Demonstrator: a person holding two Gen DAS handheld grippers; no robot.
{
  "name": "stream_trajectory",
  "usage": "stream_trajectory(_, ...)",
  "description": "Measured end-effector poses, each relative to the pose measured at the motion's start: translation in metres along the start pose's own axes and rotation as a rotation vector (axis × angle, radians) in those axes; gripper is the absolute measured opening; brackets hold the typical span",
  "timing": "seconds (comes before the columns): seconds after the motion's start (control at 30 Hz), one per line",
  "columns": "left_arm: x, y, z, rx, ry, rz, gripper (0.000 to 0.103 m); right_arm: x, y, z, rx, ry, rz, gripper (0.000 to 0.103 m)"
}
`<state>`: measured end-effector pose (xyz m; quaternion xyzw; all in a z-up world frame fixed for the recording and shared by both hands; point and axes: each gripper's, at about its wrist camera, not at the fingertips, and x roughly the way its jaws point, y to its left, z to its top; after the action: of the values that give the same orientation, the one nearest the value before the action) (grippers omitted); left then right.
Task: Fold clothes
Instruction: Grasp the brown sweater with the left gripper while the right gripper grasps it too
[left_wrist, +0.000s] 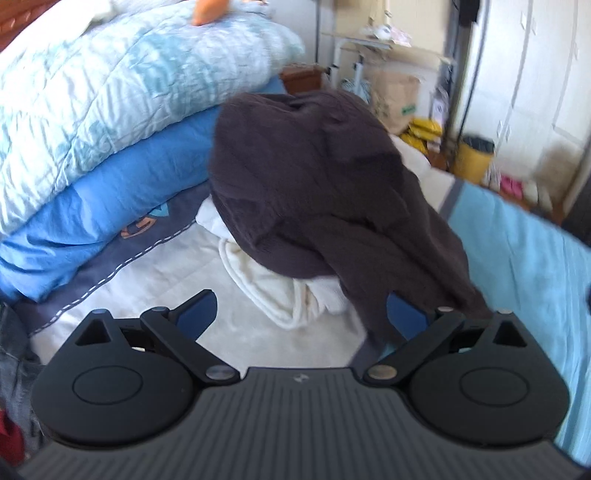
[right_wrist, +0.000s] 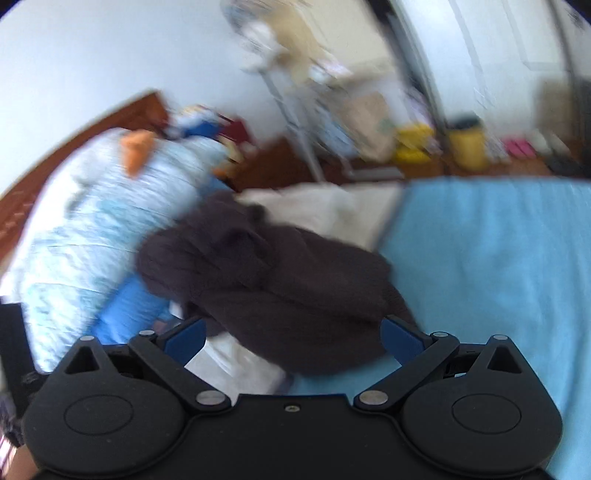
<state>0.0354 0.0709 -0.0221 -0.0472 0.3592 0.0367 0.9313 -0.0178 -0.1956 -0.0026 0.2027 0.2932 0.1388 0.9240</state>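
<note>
Left wrist view: the left gripper (left_wrist: 301, 314) stands with its 2 fingers wide apart, gripping nothing. The dark brown knit garment (left_wrist: 314, 192) lies heaped on white cloth (left_wrist: 269, 291) ahead, one fold trailing past the right finger — best seek a hem or edge, not the bulk.

Right wrist view: the right gripper (right_wrist: 293, 338) is likewise spread, the garment bunched between and just beyond its fingers on the light blue bedsheet (right_wrist: 491, 258) — blurred.

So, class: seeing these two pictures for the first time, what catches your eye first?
A crumpled dark brown knitted garment heaped on white cloth mid-bed, just beyond both grippers' open blue-padded fingers. Left of it, a pale blue quilted duvet is stacked on a bright blue one.
</note>
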Motion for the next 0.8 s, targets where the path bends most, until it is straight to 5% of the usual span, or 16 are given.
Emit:
stream_trajectory(0.27, 0.059, 0.026, 0.013, 0.003, -0.055, 0.027, 0.074, 0.085, 0.002, 0.016, -0.035, 0.079, 0.107, 0.103)
stream_trajectory(0.33, 0.074, 0.025, 0.012, 0.017, -0.049, 0.027, 0.052, 0.114, -0.004, 0.023, -0.020, 0.111, 0.104, 0.103)
stream_trajectory(0.5, 0.084, 0.044, 0.031, -0.051, -0.183, 0.025, 0.052, 0.159, -0.024, 0.039, 0.040, 0.120, 0.146, 0.102)
stream_trajectory(0.63, 0.091, 0.057, 0.053, -0.050, -0.245, -0.022, 0.055, 0.176, -0.038, 0.049, 0.145, 0.089, 0.261, 0.099)
stream_trajectory(0.8, 0.116, 0.056, 0.065, 0.035, -0.261, -0.101, 0.073, 0.208, -0.035, 0.059, 0.054, 0.104, 0.161, 0.099)
